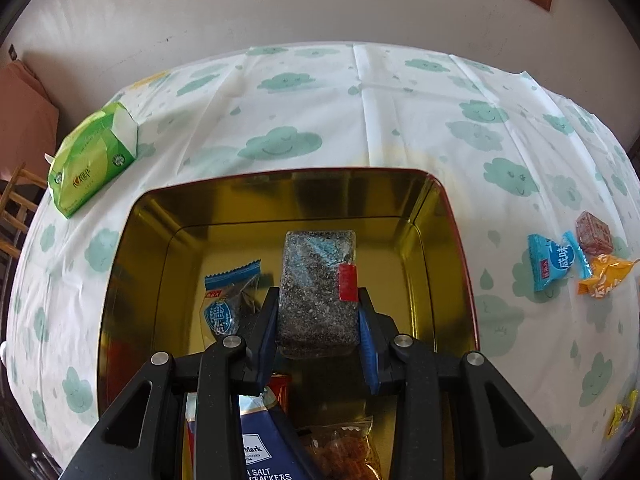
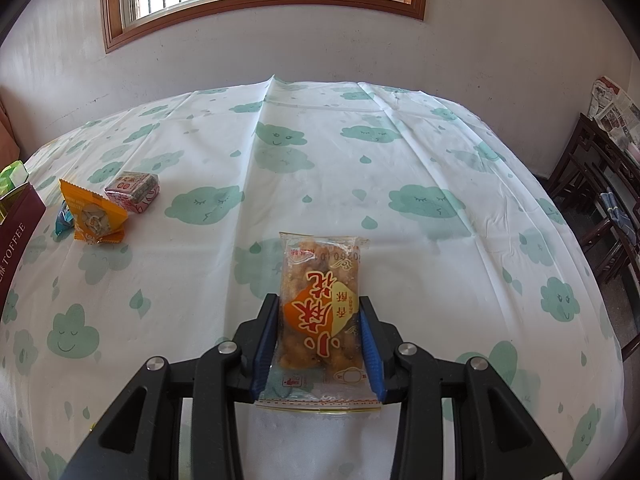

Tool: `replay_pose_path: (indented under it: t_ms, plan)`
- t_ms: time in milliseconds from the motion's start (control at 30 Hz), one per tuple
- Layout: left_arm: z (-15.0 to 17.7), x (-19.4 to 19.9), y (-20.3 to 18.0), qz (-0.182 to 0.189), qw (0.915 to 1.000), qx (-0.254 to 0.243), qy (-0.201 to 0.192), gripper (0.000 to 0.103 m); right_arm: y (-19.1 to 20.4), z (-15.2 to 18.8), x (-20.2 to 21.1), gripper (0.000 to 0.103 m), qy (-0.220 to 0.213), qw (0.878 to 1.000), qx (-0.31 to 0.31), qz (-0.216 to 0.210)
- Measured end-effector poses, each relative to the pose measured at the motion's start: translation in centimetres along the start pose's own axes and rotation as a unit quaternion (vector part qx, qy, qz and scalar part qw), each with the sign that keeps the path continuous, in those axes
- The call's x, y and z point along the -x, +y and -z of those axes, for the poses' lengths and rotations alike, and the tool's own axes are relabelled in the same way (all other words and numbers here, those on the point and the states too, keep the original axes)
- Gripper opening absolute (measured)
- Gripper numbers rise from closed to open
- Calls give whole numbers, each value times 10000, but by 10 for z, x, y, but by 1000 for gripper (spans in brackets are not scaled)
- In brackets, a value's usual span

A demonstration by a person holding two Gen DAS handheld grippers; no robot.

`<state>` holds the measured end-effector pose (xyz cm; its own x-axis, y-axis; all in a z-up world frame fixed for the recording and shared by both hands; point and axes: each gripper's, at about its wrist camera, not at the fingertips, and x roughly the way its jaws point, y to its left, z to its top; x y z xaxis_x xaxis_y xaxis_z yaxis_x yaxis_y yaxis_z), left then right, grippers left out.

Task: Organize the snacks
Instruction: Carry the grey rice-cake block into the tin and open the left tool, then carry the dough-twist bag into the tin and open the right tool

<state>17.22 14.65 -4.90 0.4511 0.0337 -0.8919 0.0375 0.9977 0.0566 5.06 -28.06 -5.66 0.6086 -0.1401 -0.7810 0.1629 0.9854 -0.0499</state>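
My left gripper (image 1: 318, 304) is shut on a dark sesame bar (image 1: 318, 292) with a red sticker, held above the inside of a gold-lined tin (image 1: 288, 196). In the tin lie a blue-wrapped candy (image 1: 230, 300), a blue cracker pack (image 1: 260, 448) and a clear bag of fried snack (image 1: 344, 452). My right gripper (image 2: 320, 308) is shut on a clear packet of fried dough twists (image 2: 320, 300) with an orange label, held over the cloud-print tablecloth (image 2: 360, 160).
A green tissue pack (image 1: 94, 156) lies left of the tin. To the tin's right lie a blue packet (image 1: 554, 260), an orange packet (image 1: 604, 276) and a reddish cube candy (image 1: 594, 232). A dark red tin side (image 2: 18, 232) and dark wooden chairs (image 2: 600, 208) flank the table.
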Motion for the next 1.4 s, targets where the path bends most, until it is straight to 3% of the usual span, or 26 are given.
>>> replay_pose_path:
  t_ms: [400,600,733,1200,1400]
  plan:
    - [0,-5,-3,-108,9999,-96,86,35,1,0,0,40,0,10000,7,9]
    - [0,3,0,-162,9998,-68,-1,45,0,0,0,40,1,10000,6,6]
    - [1,15,3,-113,9998,-35,-144,61,1,0,0,40,1,10000,7,7]
    - [33,86,-8,-448,9914,-266,-1201,70,0,-1,-1,40,53,10000,-33,-18]
    - [55,98,-5,-345,9916,-229,-1222,73,-1,-4,-2,38,196,9998,-55,23]
